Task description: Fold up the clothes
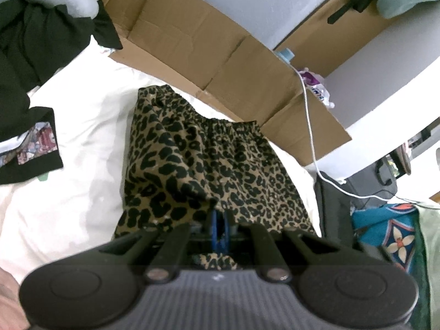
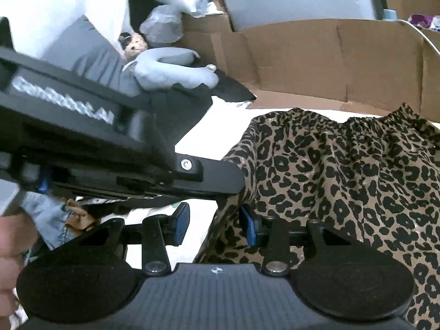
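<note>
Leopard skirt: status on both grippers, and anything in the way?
Left gripper shut on leopard skirt edge. Right gripper open, skirt edge between pads, ungripped. Left gripper body crosses right wrist view.

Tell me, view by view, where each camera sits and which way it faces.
Left wrist: on the left gripper, aimed down at the leopard-print garment on the white bedding; its fingers pinch the fabric.
Right wrist: on the right gripper, facing the same garment, fingers apart; the left gripper's body crosses it, a hand at the edge.
Shared: the garment, the cardboard, the grey plush toy.
</note>
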`<state>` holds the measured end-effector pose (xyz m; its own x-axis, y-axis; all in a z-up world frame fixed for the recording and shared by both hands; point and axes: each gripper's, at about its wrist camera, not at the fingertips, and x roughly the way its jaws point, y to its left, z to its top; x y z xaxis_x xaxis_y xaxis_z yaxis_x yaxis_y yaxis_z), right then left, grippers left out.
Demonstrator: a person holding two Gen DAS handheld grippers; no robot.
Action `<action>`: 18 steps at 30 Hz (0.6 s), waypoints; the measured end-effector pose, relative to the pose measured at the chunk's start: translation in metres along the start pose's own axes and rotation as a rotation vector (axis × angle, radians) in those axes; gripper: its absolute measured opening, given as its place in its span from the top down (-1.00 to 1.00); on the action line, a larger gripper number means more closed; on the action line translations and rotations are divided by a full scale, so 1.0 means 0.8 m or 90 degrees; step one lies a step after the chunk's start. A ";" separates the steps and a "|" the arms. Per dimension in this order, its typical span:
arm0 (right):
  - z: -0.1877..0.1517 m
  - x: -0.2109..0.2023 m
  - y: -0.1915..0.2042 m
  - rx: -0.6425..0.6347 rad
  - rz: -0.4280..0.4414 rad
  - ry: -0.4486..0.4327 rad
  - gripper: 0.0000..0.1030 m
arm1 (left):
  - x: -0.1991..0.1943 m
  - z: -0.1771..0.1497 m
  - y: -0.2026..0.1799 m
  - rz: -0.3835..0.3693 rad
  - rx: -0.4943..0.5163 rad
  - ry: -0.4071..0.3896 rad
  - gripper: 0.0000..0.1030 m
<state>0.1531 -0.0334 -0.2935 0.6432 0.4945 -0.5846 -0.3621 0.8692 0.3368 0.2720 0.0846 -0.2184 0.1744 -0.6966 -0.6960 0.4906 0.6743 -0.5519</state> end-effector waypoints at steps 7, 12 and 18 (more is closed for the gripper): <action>0.002 0.003 0.002 0.006 -0.033 -0.018 0.94 | -0.005 0.006 -0.008 -0.011 0.012 -0.003 0.88; 0.002 -0.006 -0.025 0.032 -0.054 -0.015 0.96 | -0.023 0.013 -0.007 0.006 0.026 -0.072 0.84; 0.000 -0.027 -0.063 0.058 -0.071 -0.018 0.98 | 0.002 0.004 0.007 0.073 0.014 -0.038 0.84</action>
<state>0.1577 -0.0882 -0.2981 0.6948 0.3941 -0.6017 -0.2259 0.9138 0.3376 0.2776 0.0867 -0.2211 0.2807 -0.6296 -0.7244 0.4833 0.7448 -0.4601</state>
